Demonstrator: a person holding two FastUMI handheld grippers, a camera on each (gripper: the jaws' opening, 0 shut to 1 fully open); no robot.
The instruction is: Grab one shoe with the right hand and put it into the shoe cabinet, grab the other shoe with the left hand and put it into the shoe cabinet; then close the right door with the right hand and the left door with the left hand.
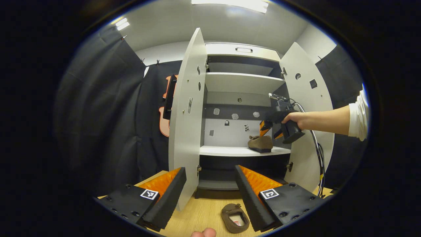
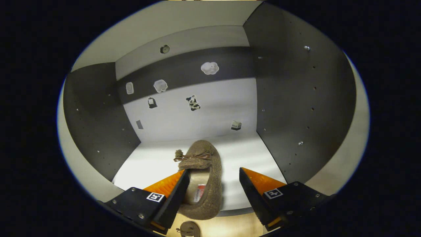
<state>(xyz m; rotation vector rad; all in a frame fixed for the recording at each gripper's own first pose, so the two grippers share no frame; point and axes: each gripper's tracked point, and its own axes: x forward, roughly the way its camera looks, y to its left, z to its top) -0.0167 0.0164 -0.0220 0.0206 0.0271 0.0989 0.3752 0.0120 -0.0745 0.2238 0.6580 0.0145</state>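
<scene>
Brown fuzzy shoe (image 2: pixel 204 177) sat on the white cabinet shelf (image 2: pixel 154 164); right gripper (image 2: pixel 213 184), jaws spread, should back straight out without snagging it.

Your shoe cabinet (image 1: pixel 241 82) stands ahead with both doors swung outward. One shoe (image 1: pixel 260 144) sits on the lower shelf (image 1: pixel 227 150), toward its right side. The other shoe (image 1: pixel 235 218) lies on the floor (image 1: pixel 200 214) in front of the cabinet.

White rolled sleeve (image 1: pixel 359 115), black-bodied tongs (image 1: pixel 210 194) with ridged fingers, square tag markers, screws, trailing cables (image 1: pixel 316 144)
</scene>
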